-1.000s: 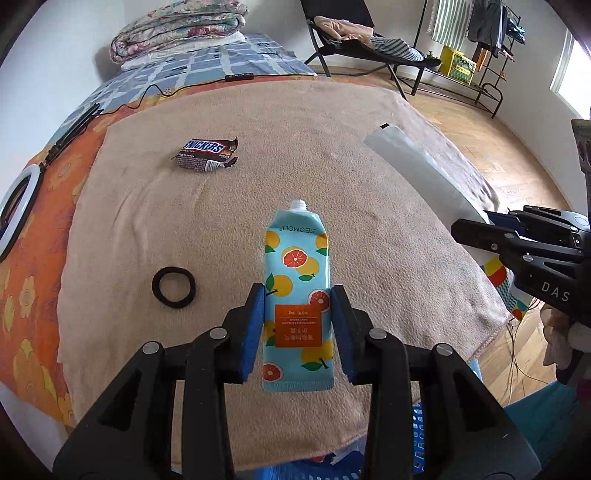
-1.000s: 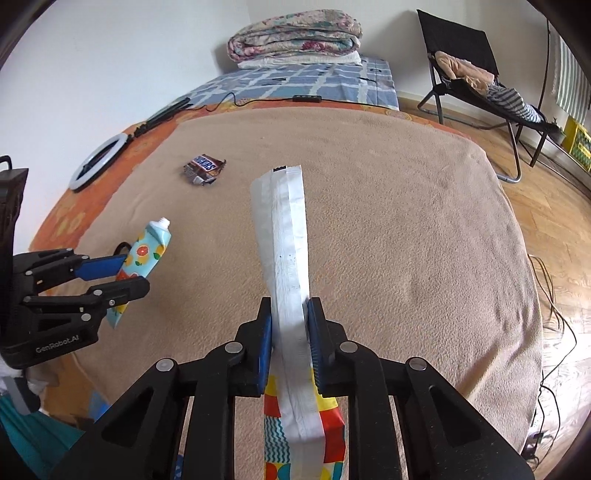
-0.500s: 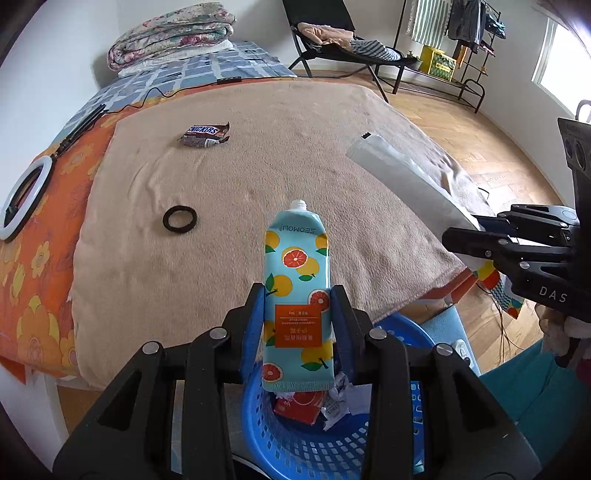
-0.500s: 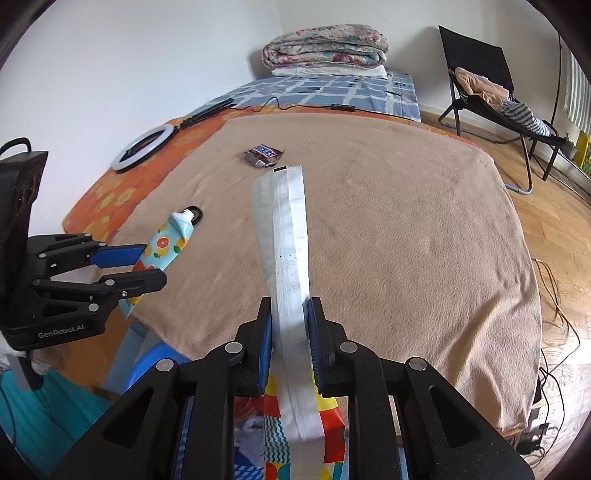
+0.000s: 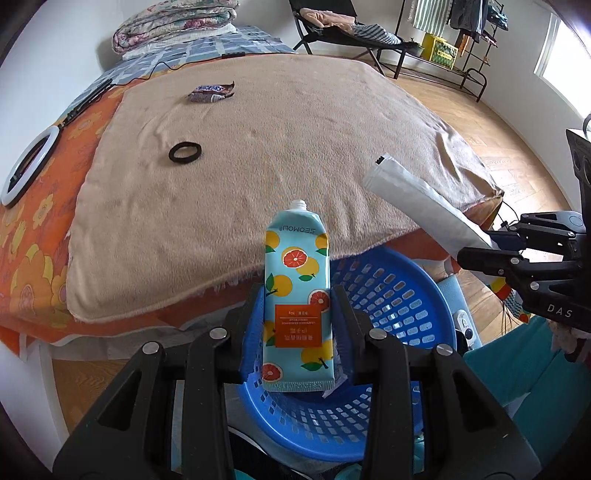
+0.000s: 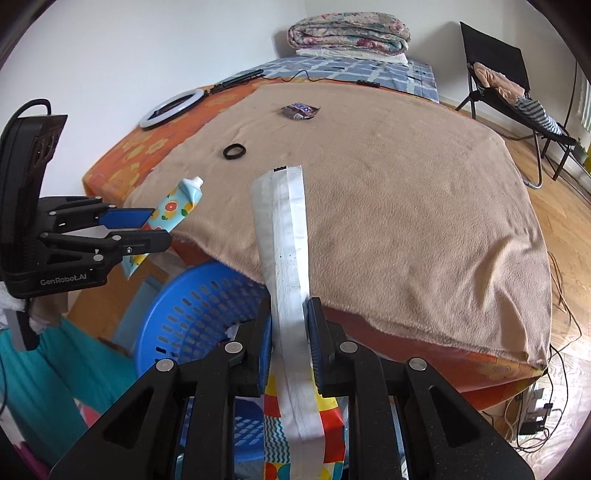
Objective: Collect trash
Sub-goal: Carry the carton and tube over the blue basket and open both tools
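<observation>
My left gripper (image 5: 297, 301) is shut on a light-blue tube with orange fruit print (image 5: 295, 280), held above the blue plastic basket (image 5: 391, 295). The tube also shows in the right wrist view (image 6: 173, 206). My right gripper (image 6: 289, 321) is shut on a long white snack bag (image 6: 284, 240), its colourful end below the fingers, over the basket's edge (image 6: 192, 306). The bag shows in the left wrist view (image 5: 417, 206). A Snickers wrapper (image 5: 210, 92) lies far back on the tan blanket (image 5: 277, 129).
A black hair tie (image 5: 185, 152) lies on the blanket. A ring light (image 5: 27, 164) lies on the orange sheet at the left. Folded quilts (image 6: 349, 35) sit at the bed's head. A black folding chair (image 6: 506, 85) stands on the wood floor at the right.
Both grippers have pulled back off the bed with their items. The blue basket has come into view beneath them; the bed has receded.
</observation>
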Demonstrator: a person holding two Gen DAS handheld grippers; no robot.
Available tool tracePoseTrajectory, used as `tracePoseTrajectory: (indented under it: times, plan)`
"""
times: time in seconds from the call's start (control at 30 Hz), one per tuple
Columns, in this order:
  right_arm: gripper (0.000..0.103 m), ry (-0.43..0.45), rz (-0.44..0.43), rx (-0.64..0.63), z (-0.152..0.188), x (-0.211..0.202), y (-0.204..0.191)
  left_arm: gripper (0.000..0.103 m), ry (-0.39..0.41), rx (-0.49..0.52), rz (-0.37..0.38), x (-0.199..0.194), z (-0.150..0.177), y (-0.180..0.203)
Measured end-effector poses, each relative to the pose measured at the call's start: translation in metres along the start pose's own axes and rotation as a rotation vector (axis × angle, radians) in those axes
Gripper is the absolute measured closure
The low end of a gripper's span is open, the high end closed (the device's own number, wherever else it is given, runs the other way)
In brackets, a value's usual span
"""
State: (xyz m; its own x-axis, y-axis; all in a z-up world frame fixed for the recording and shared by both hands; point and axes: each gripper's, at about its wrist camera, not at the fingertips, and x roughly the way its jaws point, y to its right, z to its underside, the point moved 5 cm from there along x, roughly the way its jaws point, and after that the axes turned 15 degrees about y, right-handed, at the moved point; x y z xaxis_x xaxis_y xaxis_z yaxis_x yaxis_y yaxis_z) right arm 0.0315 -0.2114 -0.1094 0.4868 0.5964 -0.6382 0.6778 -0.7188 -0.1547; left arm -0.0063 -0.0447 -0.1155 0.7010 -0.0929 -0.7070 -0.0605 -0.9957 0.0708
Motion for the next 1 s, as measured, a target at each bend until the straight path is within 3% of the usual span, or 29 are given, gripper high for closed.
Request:
tracePoseTrajectory:
  times: [0.53, 1.0]
  plan:
    - [0.087, -0.126, -0.028, -0.017, 0.058, 0.013, -0.019, 0.067, -0.111, -0.027, 0.032, 0.014, 0.057, 0.007]
    - [0.086, -0.180, -0.048, -0.030, 0.073, 0.025, -0.027, 0.067, -0.170, -0.017, 0.045, 0.025, 0.075, 0.016]
